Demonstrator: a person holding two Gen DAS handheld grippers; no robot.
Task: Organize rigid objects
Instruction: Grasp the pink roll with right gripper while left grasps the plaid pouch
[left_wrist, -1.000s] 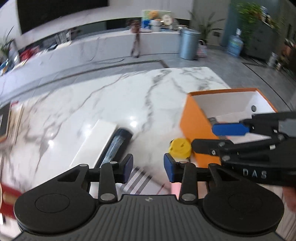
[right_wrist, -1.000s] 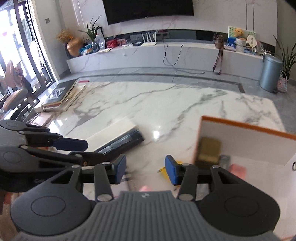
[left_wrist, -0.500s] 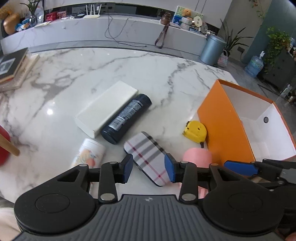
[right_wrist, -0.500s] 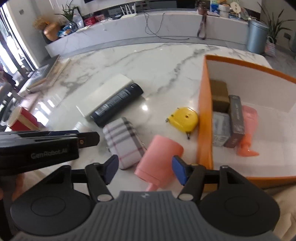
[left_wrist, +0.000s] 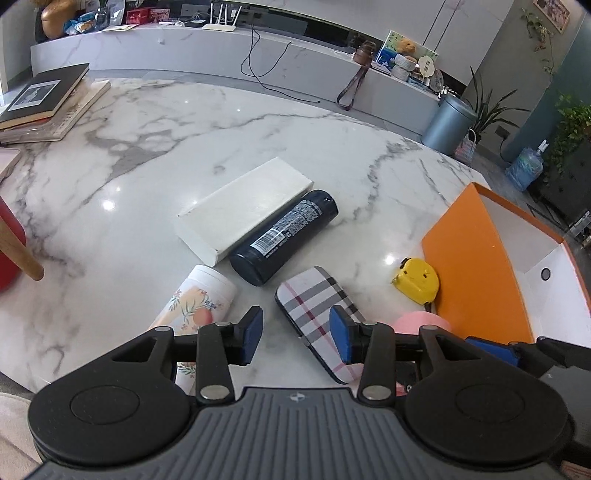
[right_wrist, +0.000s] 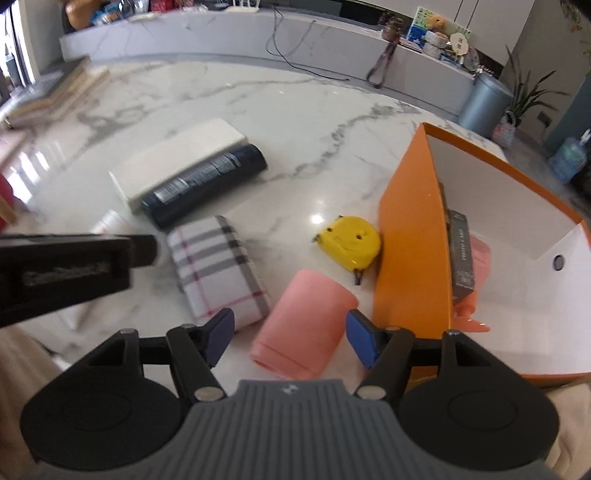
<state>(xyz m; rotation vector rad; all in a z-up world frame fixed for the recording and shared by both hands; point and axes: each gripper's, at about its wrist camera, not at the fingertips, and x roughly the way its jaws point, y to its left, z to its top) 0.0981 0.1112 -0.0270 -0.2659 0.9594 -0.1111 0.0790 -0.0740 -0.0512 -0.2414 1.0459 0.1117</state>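
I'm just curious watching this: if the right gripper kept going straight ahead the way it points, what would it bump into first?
Most likely the pink cylinder, lying on the table between the open right gripper fingers; depth is hard to judge.

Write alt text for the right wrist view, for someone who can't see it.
The open right gripper hovers over a pink cylinder lying on a marble table, beside an orange box. A plaid case and yellow tape measure lie nearby.

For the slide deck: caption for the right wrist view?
Open right claw above pink cylindrical container lying beside orange cardboard box on marble table.
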